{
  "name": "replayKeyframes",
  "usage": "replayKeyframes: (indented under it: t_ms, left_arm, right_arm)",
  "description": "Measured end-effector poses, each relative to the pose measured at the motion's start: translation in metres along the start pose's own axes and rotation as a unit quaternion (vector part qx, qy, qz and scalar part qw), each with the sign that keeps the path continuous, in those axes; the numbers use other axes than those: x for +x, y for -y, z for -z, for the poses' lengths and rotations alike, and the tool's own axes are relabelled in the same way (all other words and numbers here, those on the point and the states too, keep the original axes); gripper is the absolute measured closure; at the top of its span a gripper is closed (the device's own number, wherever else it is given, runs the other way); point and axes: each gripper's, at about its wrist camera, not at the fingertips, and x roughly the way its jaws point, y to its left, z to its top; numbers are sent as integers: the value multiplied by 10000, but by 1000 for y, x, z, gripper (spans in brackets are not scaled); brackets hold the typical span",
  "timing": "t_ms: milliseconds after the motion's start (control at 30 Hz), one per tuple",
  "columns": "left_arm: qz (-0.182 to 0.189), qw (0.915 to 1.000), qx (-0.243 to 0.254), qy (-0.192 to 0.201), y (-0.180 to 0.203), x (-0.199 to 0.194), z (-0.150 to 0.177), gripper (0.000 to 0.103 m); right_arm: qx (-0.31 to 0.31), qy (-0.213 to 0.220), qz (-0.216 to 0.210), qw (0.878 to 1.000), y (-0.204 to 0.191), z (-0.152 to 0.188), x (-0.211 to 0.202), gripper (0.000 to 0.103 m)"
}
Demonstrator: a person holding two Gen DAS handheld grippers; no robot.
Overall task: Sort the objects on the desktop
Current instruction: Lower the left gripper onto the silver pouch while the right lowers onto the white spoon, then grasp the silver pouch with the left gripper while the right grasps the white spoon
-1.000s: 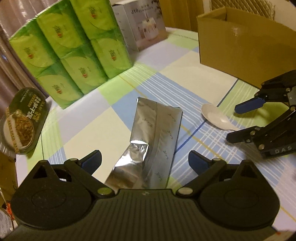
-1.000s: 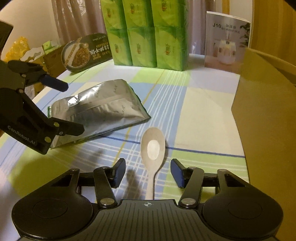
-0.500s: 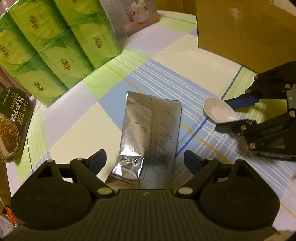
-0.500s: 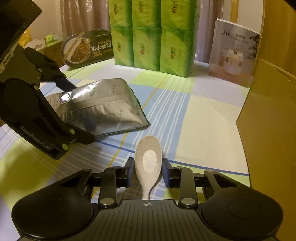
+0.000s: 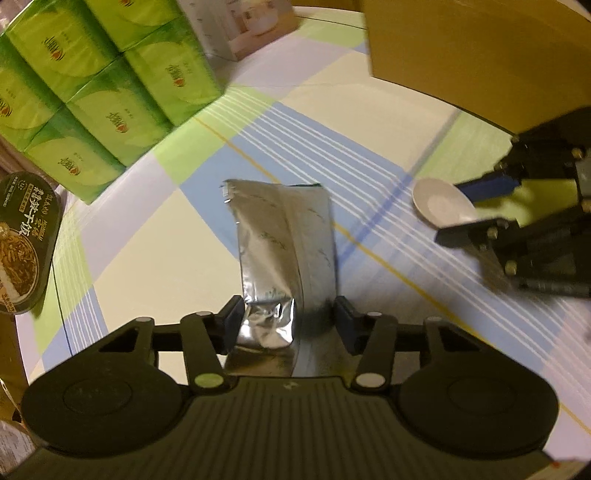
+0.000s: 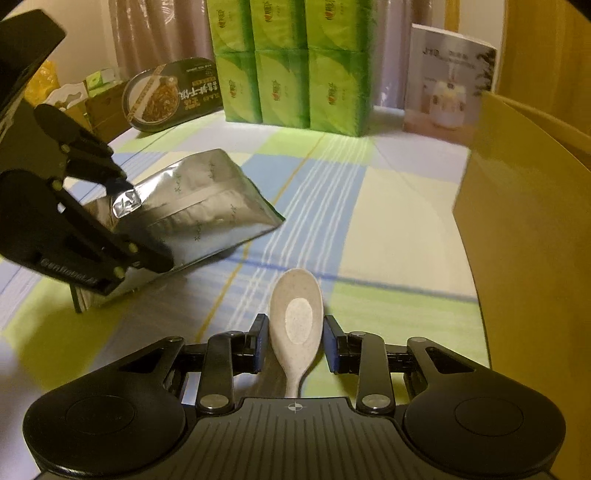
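the left hand-held gripper [image 5: 288, 325] was closing its jaws on the near, crumpled end of the silver foil pouch [image 5: 284, 251], its blue pads already pressing both edges after standing wide apart a second before, with the pouch then lying loose between them. the right hand-held gripper [image 6: 293, 341] had narrowed too, and now its pads sat against both sides of the pale spoon [image 6: 295, 317], just behind the bowl, with the handle running back toward the camera; a second before, the spoon lay free between parted fingers. measured from the pouch, which lay flat on the checked cloth of the surface [image 5: 147, 236], the spoon was close on its right, and the open cardboard box [image 5: 480, 55] stood beyond the spoon, farther right and back. the stacked green tissue packs [image 5: 103, 81] stood behind the pouch to the left, the white product carton [image 5: 243, 26] behind it near the box, and a dark instant-noodle tray [image 5: 22, 243] leaned at the far left edge. the change meant that both reaches looked finished and both objects were gripped, though neither looked lifted off the cloth yet. i judged the next step to be raising each and carrying it to its place, most likely the box. the pouch was caught only at its soft end, so it could sag or slip when raised.
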Motion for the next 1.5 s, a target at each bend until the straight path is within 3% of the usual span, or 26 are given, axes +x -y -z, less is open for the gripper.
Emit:
replayKeyframes:
  t_ms: [367, 600, 633, 667, 700, 733, 1100, 1433, 1500]
  left_arm:
    - [576, 9979, 258, -110, 71, -56, 47, 60]
    - [1099, 9927, 271, -425, 106, -88, 70, 58]
    - [1107, 9924, 268, -474, 107, -91, 70, 56]
    - [1074, 9925, 245, -520, 108, -94, 70, 43]
    - [1043, 9927, 228, -559, 108, -95, 70, 37]
    - [1023, 9927, 217, -603, 108, -95, 68, 33]
    - [1062, 9874, -462, -1077, 91, -63, 51, 33]
    - [1112, 9853, -439, -1219, 100, -48, 52, 35]
    - [1129, 9855, -437, -1191, 100, -49, 51, 39]
  right_arm:
    - [257, -211, -231, 9992, -11, 68, -79, 75]
    - [121, -331, -317, 9989, -23, 102, -115, 75]
    - [116, -345, -333, 9988, -24, 105, -118, 75]
    - [121, -348, -344, 9987, -24, 107, -121, 75]
    - [129, -343, -350, 9987, -24, 110, -123, 75]
    - [140, -343, -358, 9987, -24, 110, -125, 75]
    - [169, -303, -334, 9988, -16, 112, -128, 75]
    - [129, -332, -370, 9987, -13, 110, -119, 75]
    - [97, -360, -353, 9987, -14, 110, -117, 75]
